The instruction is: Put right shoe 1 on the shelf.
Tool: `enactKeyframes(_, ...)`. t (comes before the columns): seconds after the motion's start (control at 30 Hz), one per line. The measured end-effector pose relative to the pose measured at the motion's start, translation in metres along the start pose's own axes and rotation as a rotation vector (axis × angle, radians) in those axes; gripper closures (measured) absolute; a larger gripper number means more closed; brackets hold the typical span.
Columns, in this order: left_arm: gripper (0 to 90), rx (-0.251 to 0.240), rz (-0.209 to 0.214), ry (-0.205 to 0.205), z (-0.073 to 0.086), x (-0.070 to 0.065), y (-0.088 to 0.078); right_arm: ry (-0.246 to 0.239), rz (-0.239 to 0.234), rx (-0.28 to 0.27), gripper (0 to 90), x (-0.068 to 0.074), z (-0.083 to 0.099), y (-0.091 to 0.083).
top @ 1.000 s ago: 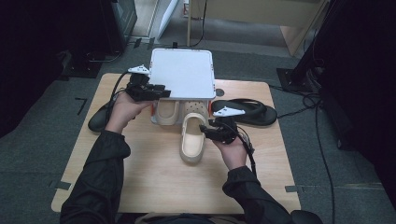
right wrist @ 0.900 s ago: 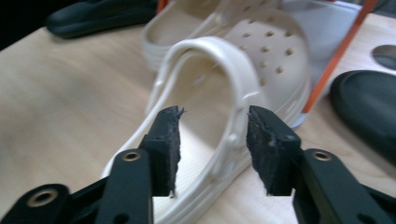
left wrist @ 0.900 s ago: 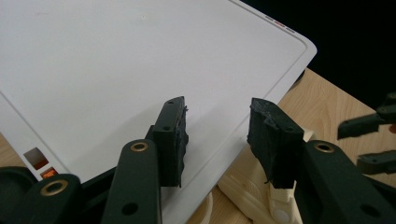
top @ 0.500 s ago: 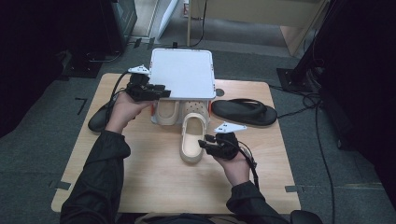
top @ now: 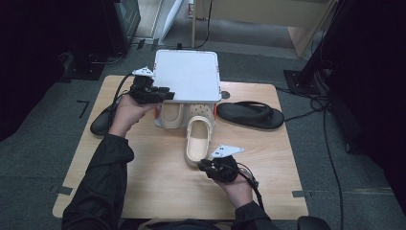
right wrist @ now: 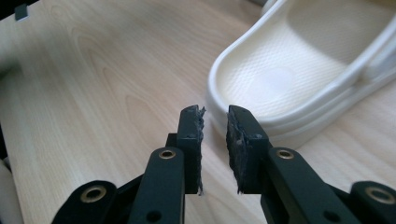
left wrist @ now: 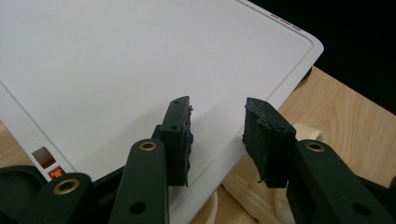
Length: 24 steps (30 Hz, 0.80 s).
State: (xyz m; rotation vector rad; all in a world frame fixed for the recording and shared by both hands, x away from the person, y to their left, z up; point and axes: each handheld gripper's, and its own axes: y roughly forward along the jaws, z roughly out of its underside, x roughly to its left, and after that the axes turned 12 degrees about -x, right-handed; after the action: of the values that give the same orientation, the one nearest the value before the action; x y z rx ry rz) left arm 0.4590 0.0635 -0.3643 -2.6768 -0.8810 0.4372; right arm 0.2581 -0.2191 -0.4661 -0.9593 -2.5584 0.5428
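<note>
A white flat lid (top: 186, 76) lies over a box at the table's far side. Two cream clogs poke out from under it: one (top: 170, 115) mostly tucked in, the other (top: 198, 139) with its heel toward me. My left gripper (top: 163, 94) is open at the lid's front left edge; in the left gripper view the jaws (left wrist: 217, 135) stand apart over the lid (left wrist: 116, 60). My right gripper (top: 204, 165) sits just off the outer clog's heel. Its jaws (right wrist: 215, 126) are slightly apart and hold nothing, and the clog (right wrist: 299, 70) lies just beyond them.
A black flip-flop (top: 251, 115) lies right of the box. Another black shoe (top: 100, 122) lies at the left, partly behind my left forearm. The wooden table (top: 143, 191) stands on grey floor with cables at the right.
My right gripper has drawn back from the clog's right side toward me and now sits by its heel. The clog, lid and left gripper have stayed put.
</note>
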Motion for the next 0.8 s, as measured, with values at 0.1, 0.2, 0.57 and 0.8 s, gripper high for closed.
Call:
enactKeyframes(0.1, 64.1, 0.0, -0.006, 0.002, 0.0, 0.0, 0.0, -0.009, -0.009, 0.024, 76.9, 0.004, 0.007, 0.005)
enactKeyframes(0.2, 65.3, 0.0, -0.01, 0.009, 0.0, 0.0, 0.0, -0.012, -0.016, 0.054, 79.5, 0.004, 0.014, 0.012)
enactKeyframes(0.57, 66.9, -0.001, 0.001, 0.001, 0.001, 0.0, 0.0, -0.003, 0.009, 0.086, 82.5, -0.004, 0.021, 0.028)
enactKeyframes(0.8, 67.2, 0.0, 0.0, -0.002, 0.001, 0.0, 0.0, -0.016, 0.042, 0.061, 81.0, -0.009, 0.015, 0.027)
